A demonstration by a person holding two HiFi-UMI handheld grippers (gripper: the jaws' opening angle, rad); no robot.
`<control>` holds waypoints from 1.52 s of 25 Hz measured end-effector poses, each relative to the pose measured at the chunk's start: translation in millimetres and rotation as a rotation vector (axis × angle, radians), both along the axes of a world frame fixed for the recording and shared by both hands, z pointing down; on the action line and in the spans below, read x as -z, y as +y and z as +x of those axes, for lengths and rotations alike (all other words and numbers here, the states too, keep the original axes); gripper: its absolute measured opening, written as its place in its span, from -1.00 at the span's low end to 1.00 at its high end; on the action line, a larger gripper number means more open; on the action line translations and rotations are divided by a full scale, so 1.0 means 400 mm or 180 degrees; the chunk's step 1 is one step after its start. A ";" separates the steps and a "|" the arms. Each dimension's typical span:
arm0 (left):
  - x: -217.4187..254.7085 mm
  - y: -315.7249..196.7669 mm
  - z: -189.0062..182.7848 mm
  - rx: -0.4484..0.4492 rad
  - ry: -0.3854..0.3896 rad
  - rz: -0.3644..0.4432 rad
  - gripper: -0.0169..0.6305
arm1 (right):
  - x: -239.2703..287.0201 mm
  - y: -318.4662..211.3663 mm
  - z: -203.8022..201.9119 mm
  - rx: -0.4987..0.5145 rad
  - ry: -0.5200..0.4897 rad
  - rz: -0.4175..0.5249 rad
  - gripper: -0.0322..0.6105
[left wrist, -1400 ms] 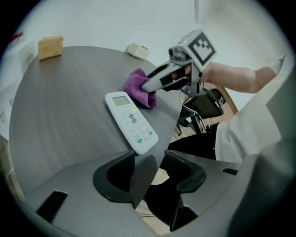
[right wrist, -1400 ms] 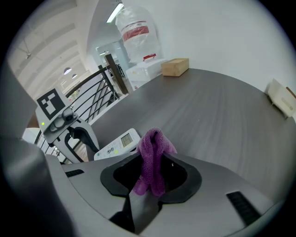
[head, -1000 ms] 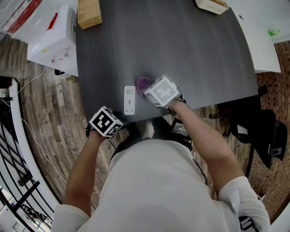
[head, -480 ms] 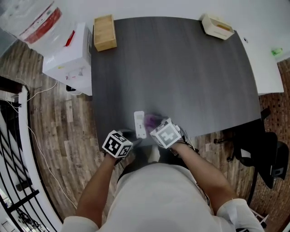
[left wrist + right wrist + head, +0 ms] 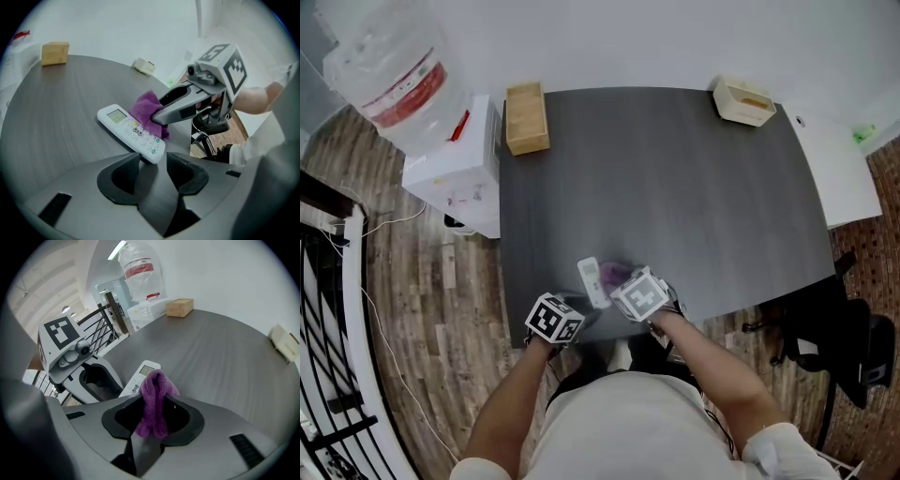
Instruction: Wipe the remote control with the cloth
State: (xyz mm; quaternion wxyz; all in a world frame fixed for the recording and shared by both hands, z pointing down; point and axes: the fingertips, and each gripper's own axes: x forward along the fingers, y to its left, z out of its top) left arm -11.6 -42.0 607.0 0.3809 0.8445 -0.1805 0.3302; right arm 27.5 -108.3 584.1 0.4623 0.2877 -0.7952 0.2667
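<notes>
Now, remote: near table edge, long axis eleven-to-five.
Right claw: clamped on cloth, at remote's three o'clock, touching.
Left claw: jaws apart, empty, just off remote's five o'clock end.

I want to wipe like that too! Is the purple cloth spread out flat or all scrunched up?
Scrunched up. The cloth is a folded bunch pinched between the right gripper's jaws, not flat.

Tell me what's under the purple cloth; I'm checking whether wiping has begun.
The cloth, pinched in the right gripper, lies against one long edge of the remote on the table. What it covers there is hidden.
</notes>
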 end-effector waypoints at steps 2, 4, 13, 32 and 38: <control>0.002 -0.017 -0.001 -0.0034 -0.0026 0.0041 -0.38 | 0.003 -0.010 0.000 0.0017 0.0001 0.0016 -0.52; 0.005 -0.035 -0.002 -0.0072 -0.0058 0.0087 -0.38 | 0.007 -0.021 0.001 0.0021 0.0004 0.0036 -0.52; 0.003 -0.073 -0.007 -0.0401 -0.0190 0.0228 -0.38 | 0.008 -0.018 0.013 -0.0119 -0.0038 -0.0022 -0.52; 0.132 -0.110 -0.094 0.0628 0.0513 0.0421 -0.38 | 0.080 -0.120 0.184 -0.0614 -0.0111 0.0444 -0.52; 0.241 -0.080 -0.122 0.0957 0.0989 0.0559 -0.38 | 0.153 -0.118 0.325 -0.0818 0.0024 0.0853 -0.52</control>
